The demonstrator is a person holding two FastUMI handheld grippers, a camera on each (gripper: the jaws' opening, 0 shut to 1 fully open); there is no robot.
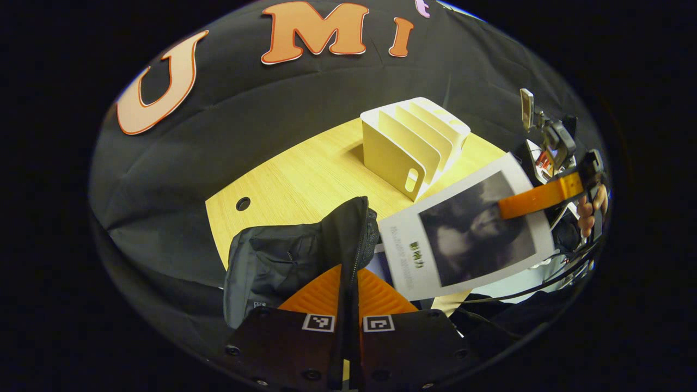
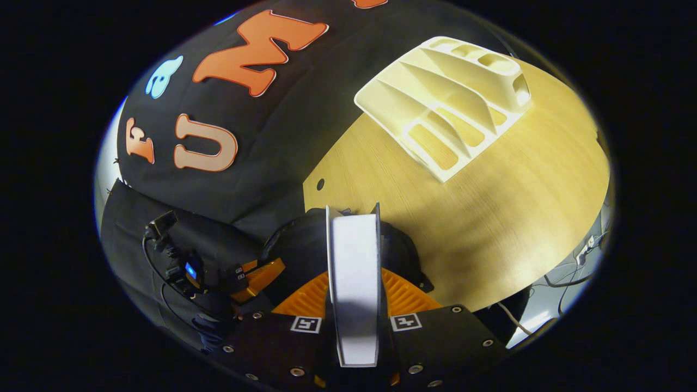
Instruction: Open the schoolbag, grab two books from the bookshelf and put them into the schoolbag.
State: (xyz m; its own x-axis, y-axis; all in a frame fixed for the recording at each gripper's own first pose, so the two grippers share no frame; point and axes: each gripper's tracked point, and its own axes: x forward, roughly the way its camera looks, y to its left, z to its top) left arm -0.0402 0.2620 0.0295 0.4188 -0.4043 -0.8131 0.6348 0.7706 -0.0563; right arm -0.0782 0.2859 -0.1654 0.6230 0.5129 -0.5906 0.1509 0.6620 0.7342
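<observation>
- In the left gripper view the left hand-held gripper [image 1: 348, 296] sits at 6 o'clock, its two fingers pressed together on the upright black edge of the schoolbag [image 1: 297, 256], pinching the fabric by the zipper.
- The schoolbag stands on the wooden bench [image 1: 305, 174], slumping toward 8 o'clock from the grip.
- Just at 3 o'clock of the bag's opening hangs a book [image 1: 463, 234] with a pale cover and a dark picture, tilted, its lower corner near the bag's mouth.
- The right hand-held gripper [image 1: 503, 209] clamps that book from 3 o'clock, one finger lying across the cover; a person's hand [image 1: 591, 209] holds it farther out.
- A cream bookshelf [image 1: 414, 141] with upright dividers stands on the bench at 1 o'clock, behind bag and book.
- In the right gripper view the right hand-held gripper is closed on the book's [image 2: 354, 283] edge, which rises between its fingers at 6 o'clock.
- The schoolbag [image 2: 305, 245] lies dark just beyond the book.
- The bookshelf [image 2: 446, 109] stands at 1 o'clock on the bench [image 2: 490, 218].
</observation>
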